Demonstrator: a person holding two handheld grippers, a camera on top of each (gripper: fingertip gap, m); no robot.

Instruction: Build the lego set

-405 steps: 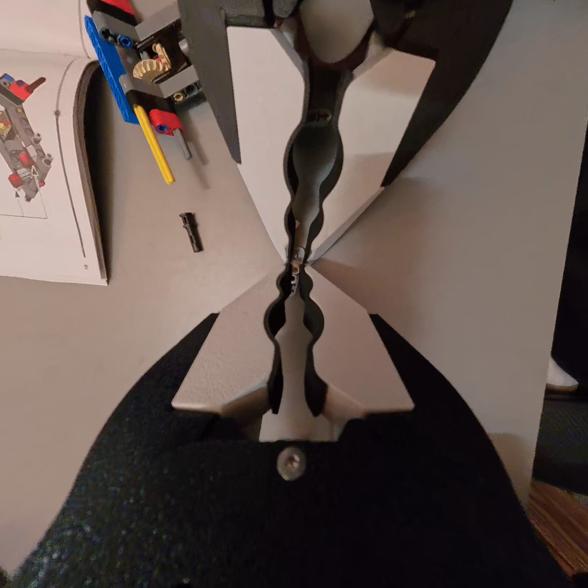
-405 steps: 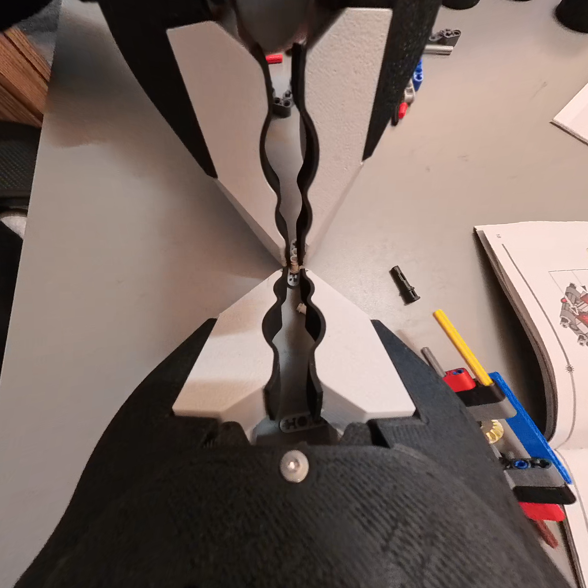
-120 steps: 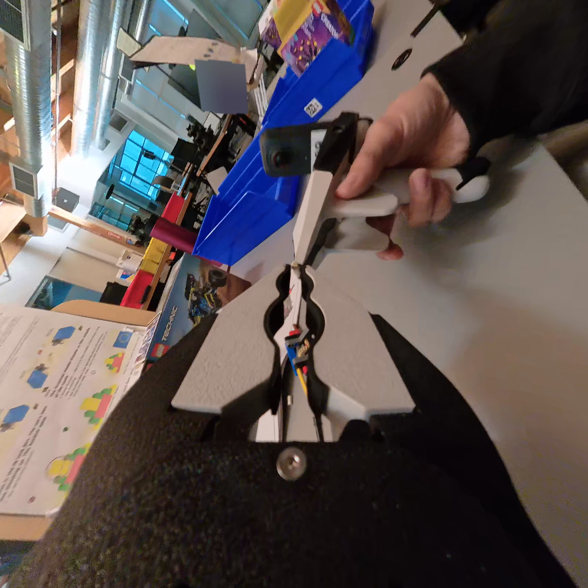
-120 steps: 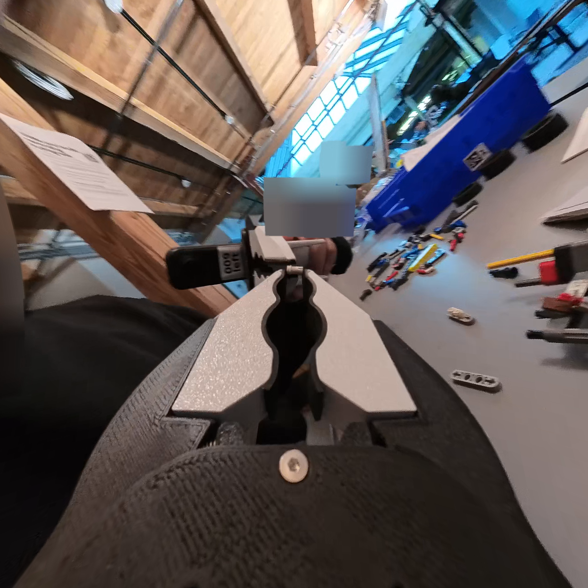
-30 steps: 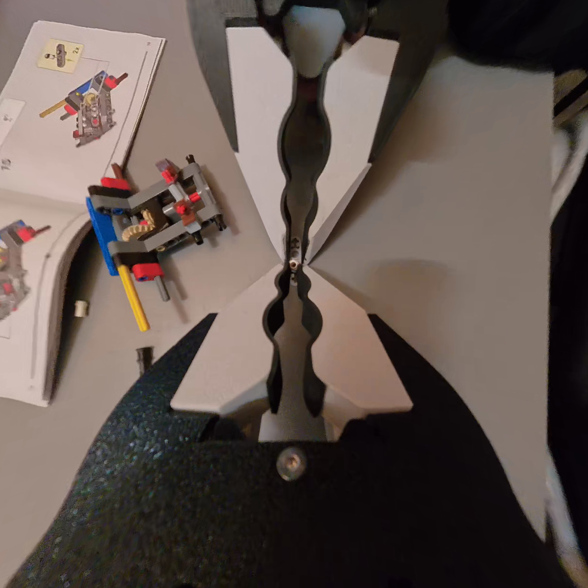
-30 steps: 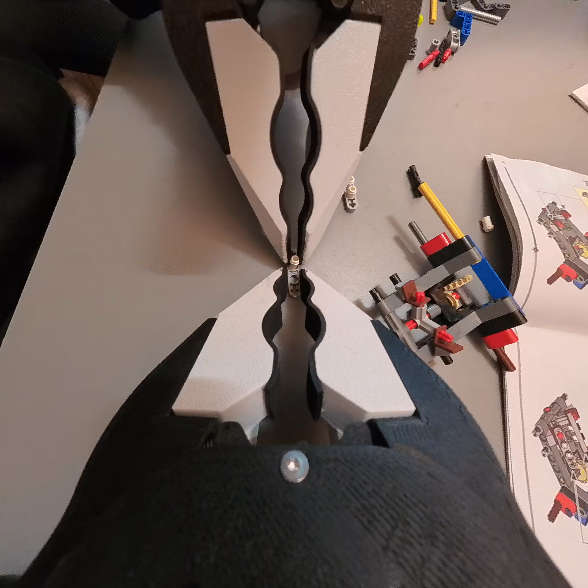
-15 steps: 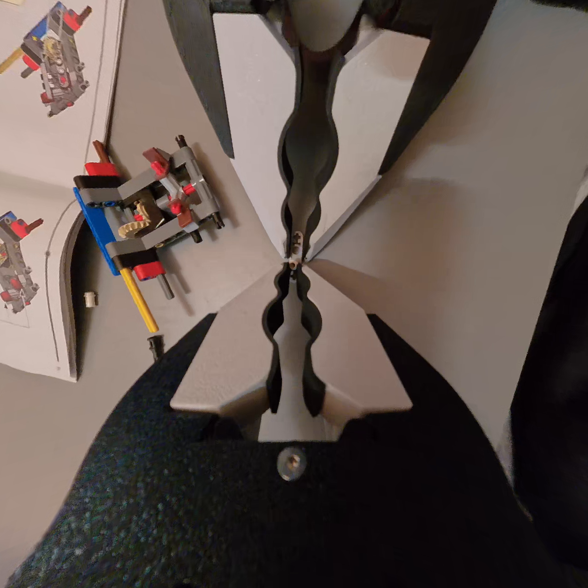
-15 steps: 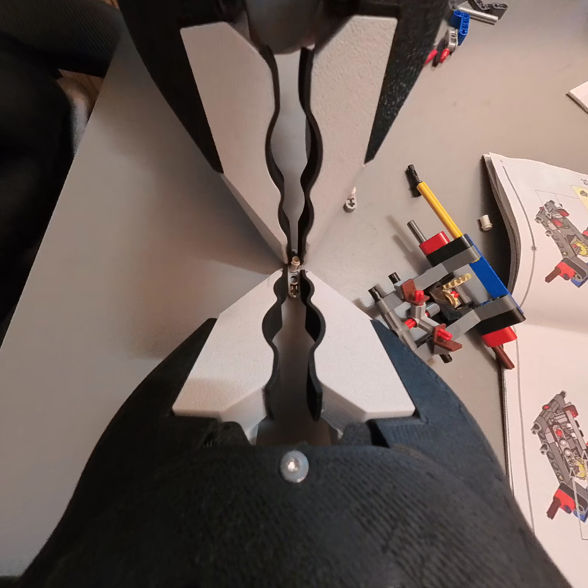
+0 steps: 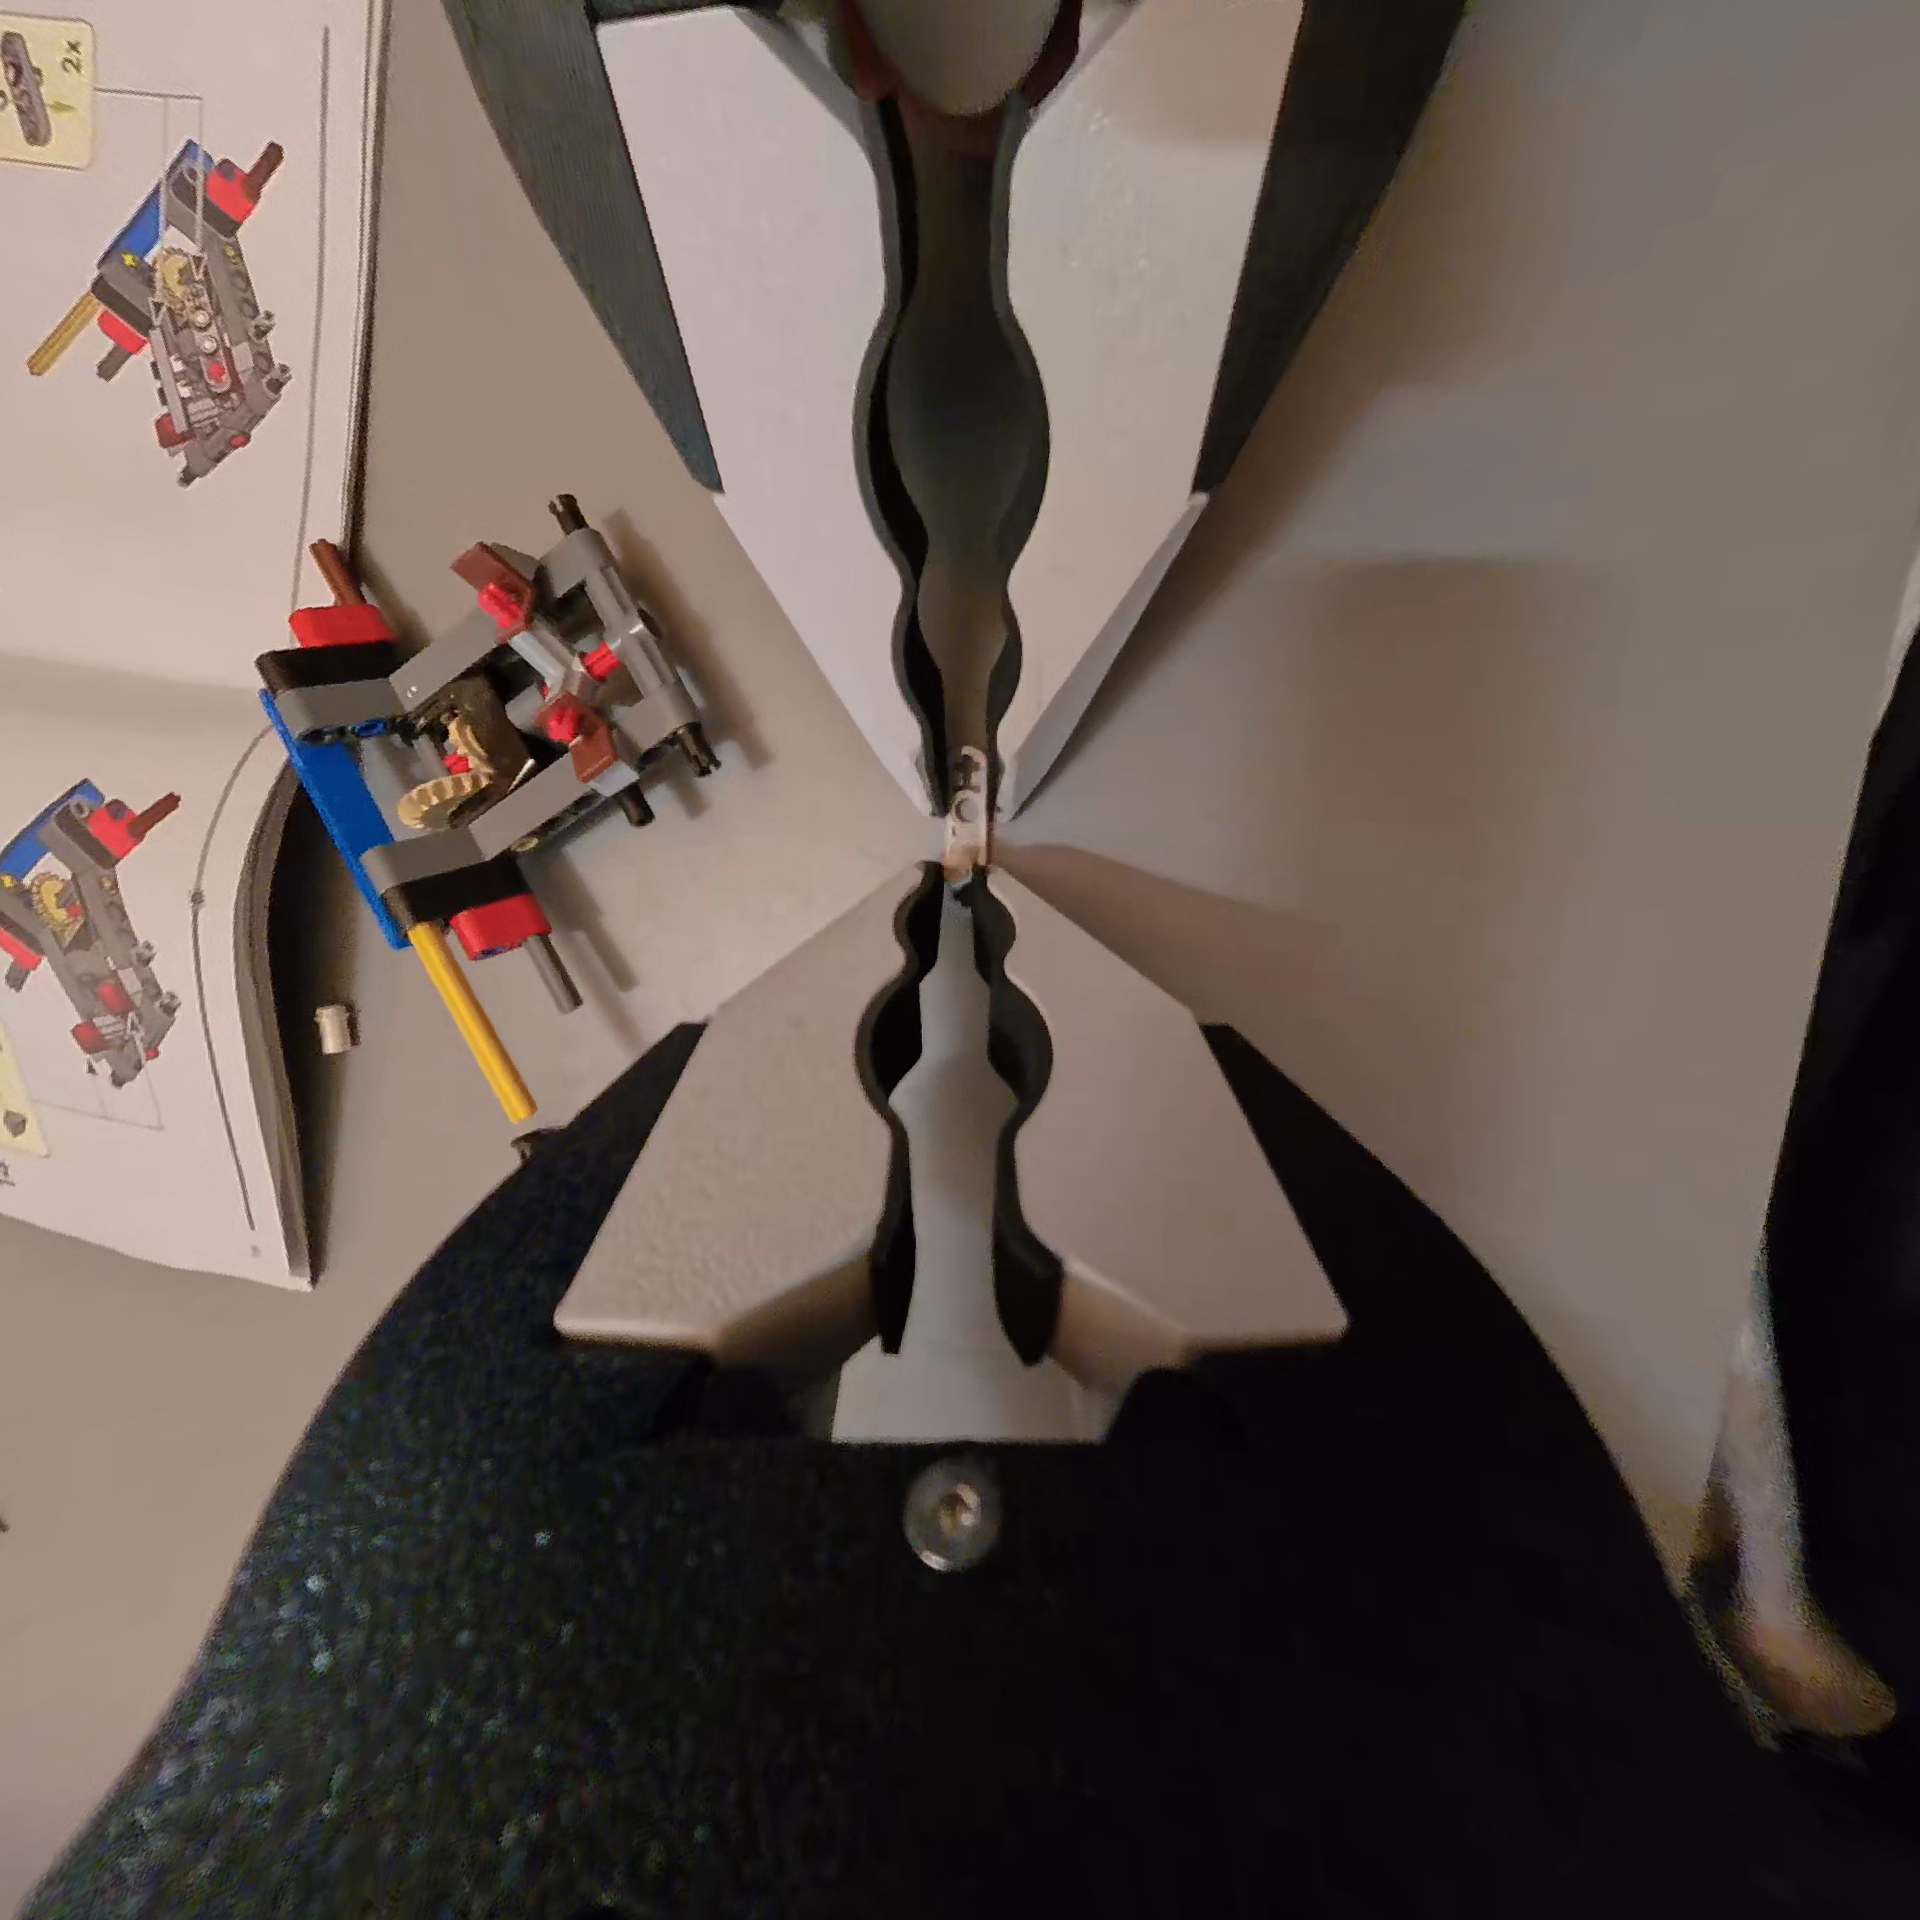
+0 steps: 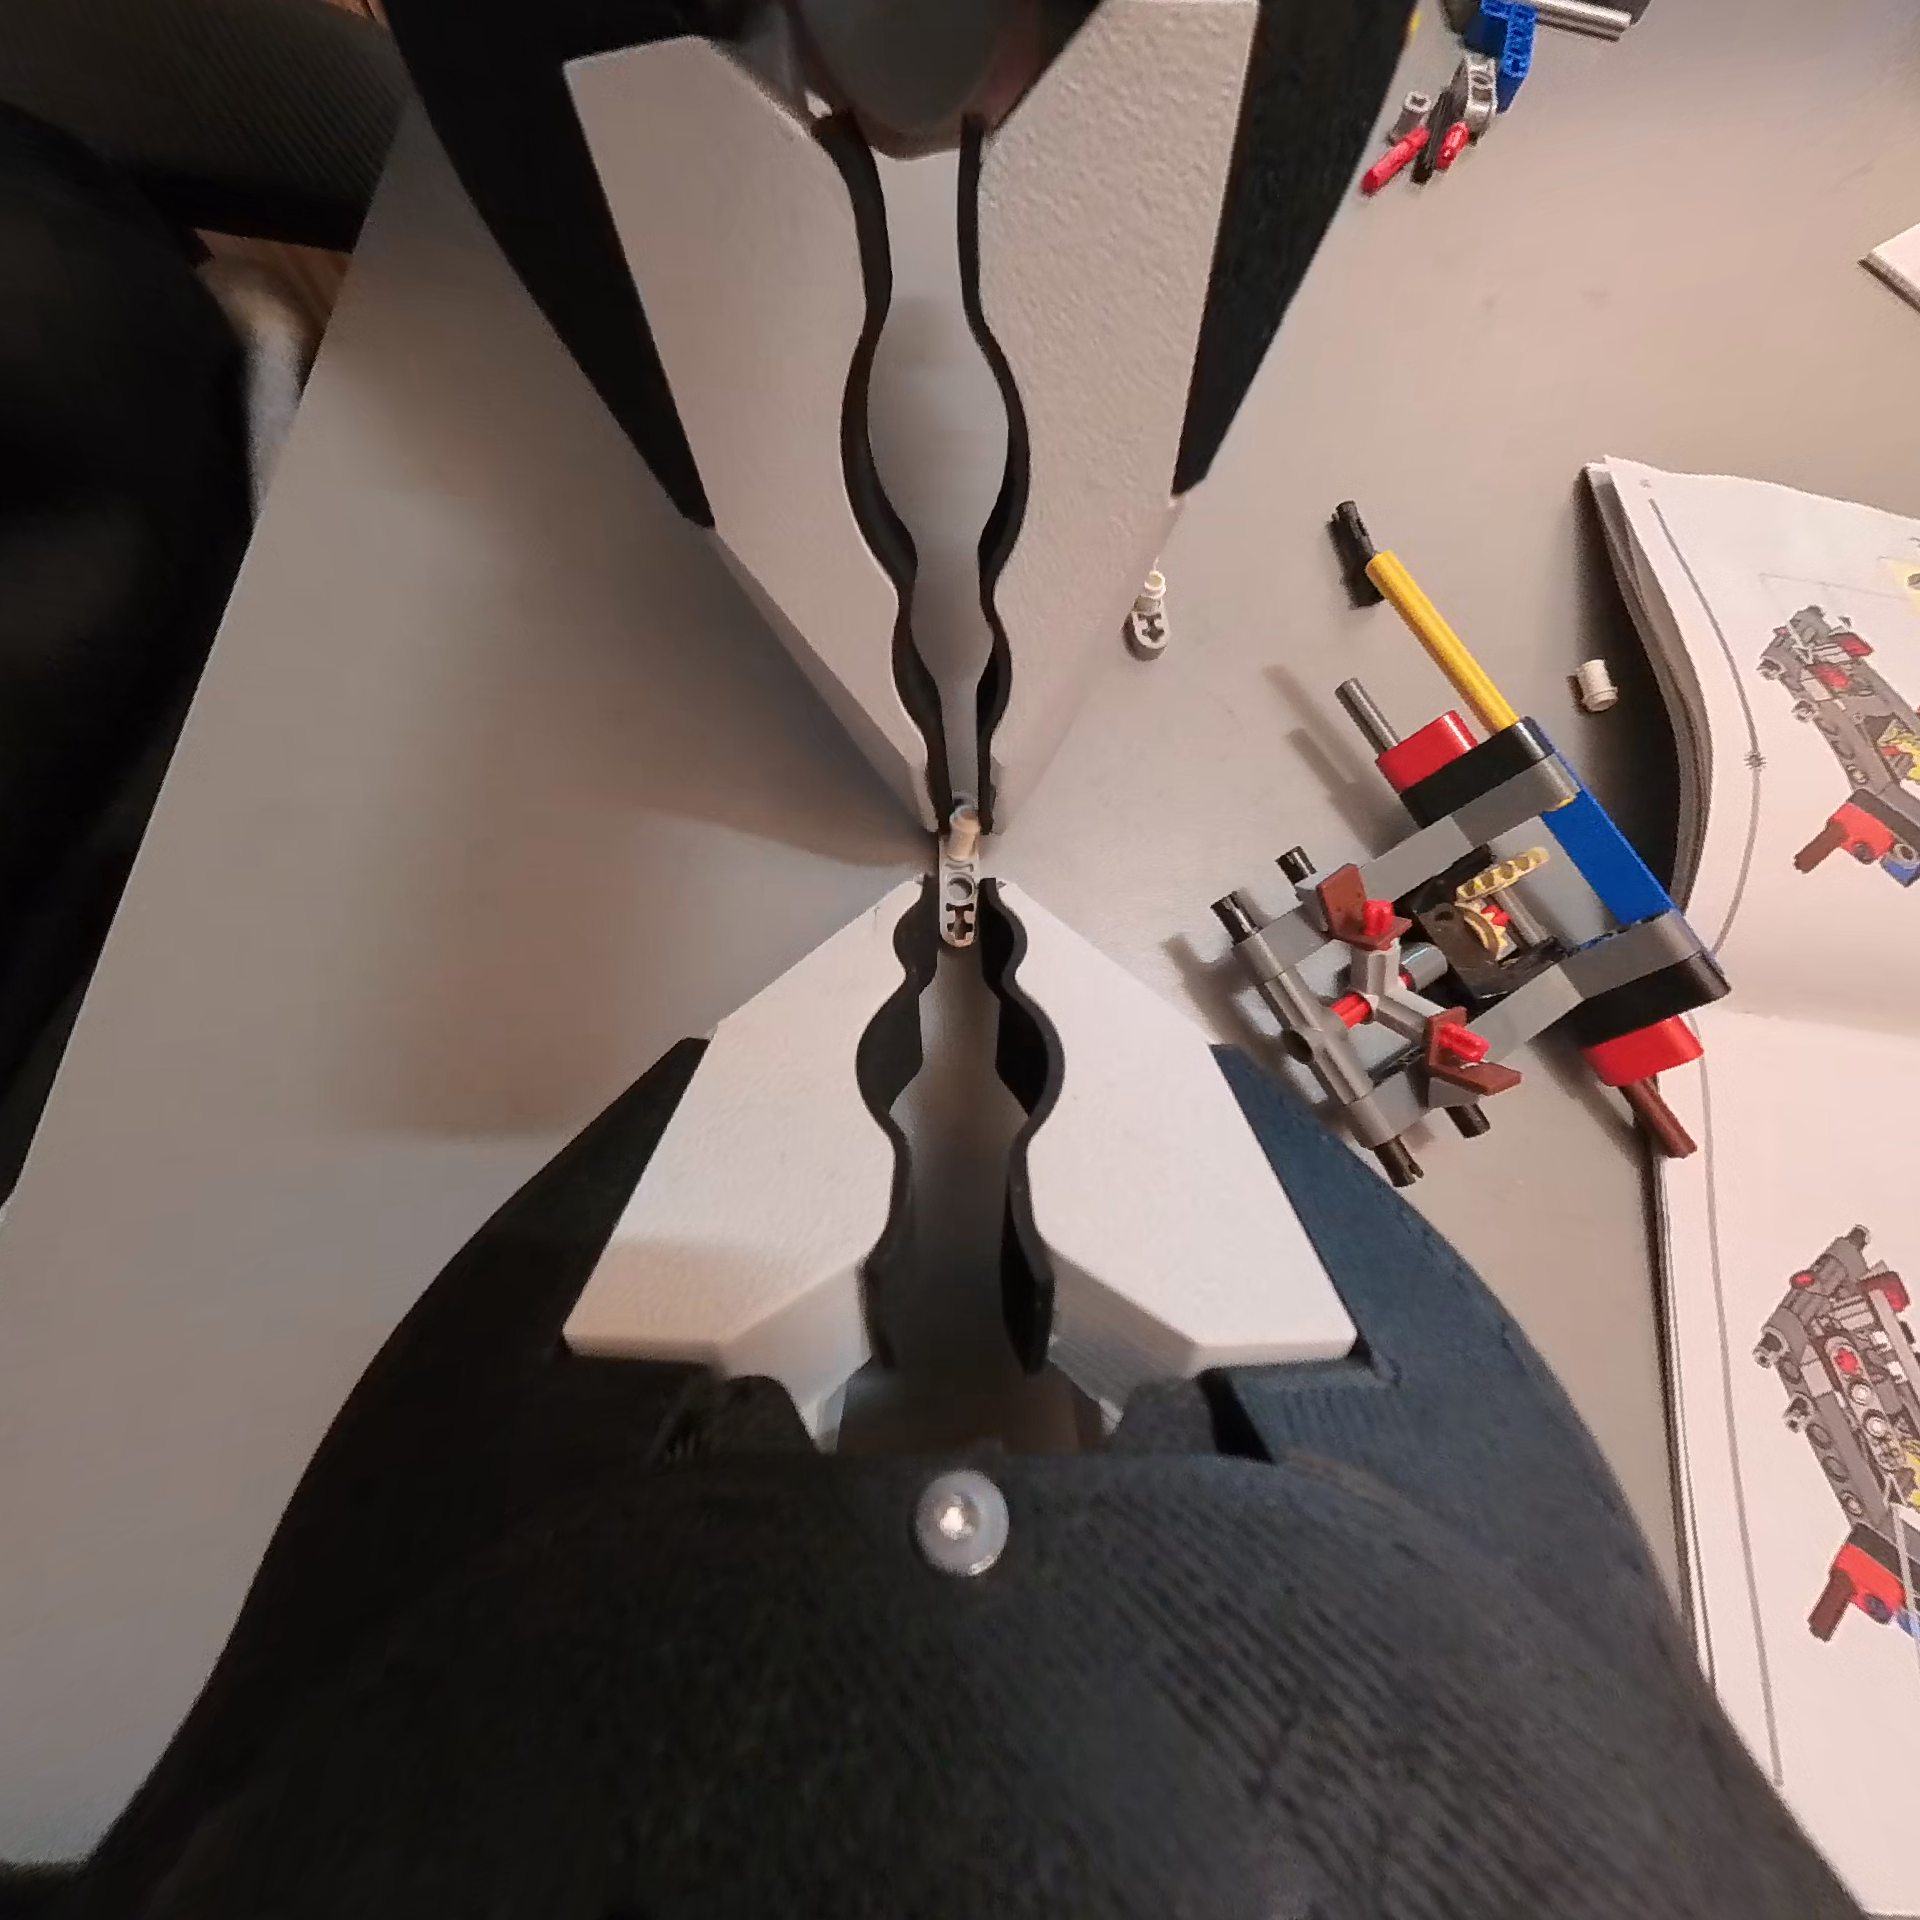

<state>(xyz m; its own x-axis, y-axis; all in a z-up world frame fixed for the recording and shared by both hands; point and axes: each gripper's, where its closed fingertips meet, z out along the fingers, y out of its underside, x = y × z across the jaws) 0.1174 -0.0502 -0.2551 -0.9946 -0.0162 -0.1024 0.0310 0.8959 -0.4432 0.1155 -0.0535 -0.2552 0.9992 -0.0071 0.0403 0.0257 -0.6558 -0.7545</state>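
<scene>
The two grippers are meeting tip to tip above the counter, near its edge. The partly built model is lying on the counter against the instruction booklet; a small bush is sitting between them.

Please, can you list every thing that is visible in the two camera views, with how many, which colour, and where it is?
small lift-arm piece: 1, light grey, pinched in the right claw tips, above the table
pin: 1, tan, in the left claw tips, meeting the lift-arm piece
partly built model: 1, grey, black, blue and red with a yellow axle, on the table beside the booklet
instruction booklet: 1, white, open, at the table's right in the right wrist view
small bush: 1, white, between yellow axle and booklet
connector: 1, grey, on the table behind the left claw
loose parts: several, red, blue, grey, far corner
table: 1, grey
left claw: 1, grey and black, shut
right claw: 1, grey and black, shut
</scene>
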